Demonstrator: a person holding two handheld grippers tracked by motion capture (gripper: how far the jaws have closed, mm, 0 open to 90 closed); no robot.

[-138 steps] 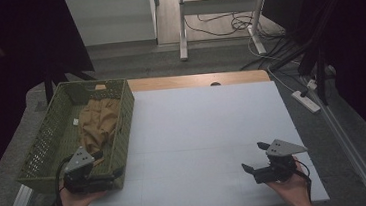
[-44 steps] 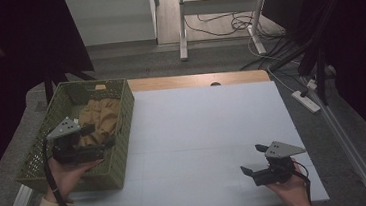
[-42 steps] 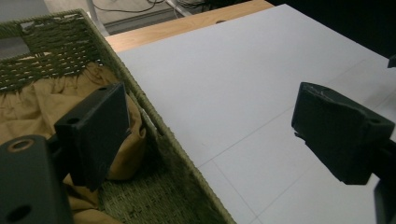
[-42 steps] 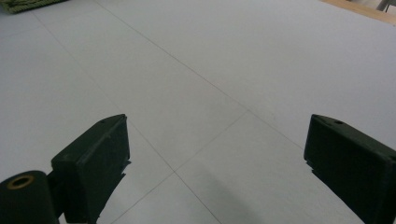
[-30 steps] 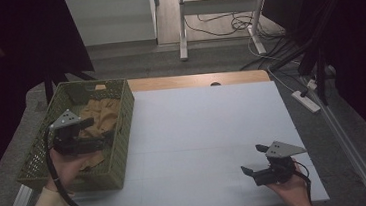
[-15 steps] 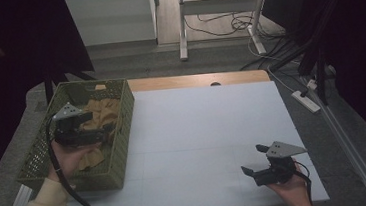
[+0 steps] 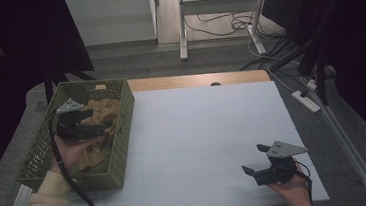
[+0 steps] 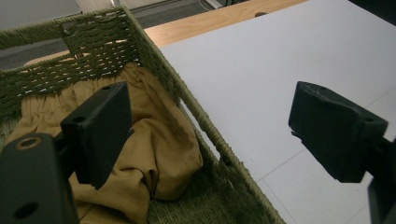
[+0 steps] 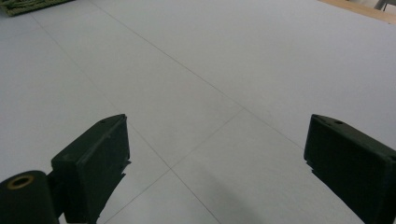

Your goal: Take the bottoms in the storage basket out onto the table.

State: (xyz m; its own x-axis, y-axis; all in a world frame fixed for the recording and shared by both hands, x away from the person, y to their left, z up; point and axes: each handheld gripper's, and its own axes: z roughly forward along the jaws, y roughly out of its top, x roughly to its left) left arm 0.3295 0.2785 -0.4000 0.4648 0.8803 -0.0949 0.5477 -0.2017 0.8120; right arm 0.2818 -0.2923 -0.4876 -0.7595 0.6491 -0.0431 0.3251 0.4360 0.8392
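The tan cloth (image 8: 140, 154) lies crumpled inside the green woven basket (image 7: 124, 138) at the left of the white table (image 7: 208, 131), bunched against the basket's right wall, with its gathered waistband up by the far wall. Your left gripper (image 7: 95, 125) hovers over it with its jaws spread wide and nothing between them. In the left gripper view one jaw hangs above the cloth while the other hangs out past the basket's rim, over the table, so from here a close would likely catch the wall rather than the fabric.

To do this step well, bring the gripper inward so that both jaws stand inside the basket. Aim for a raised fold near the middle of the heap, not a flat patch. Lower until the jaw tips sink into the cloth on either side of that fold, then close firmly. Lift straight up and watch that the fabric does not snag on the weave as it clears the rim.

Your right gripper (image 7: 257, 167) rests low over the table's near right part, jaws wide and empty. It seems best kept there until the cloth comes out.
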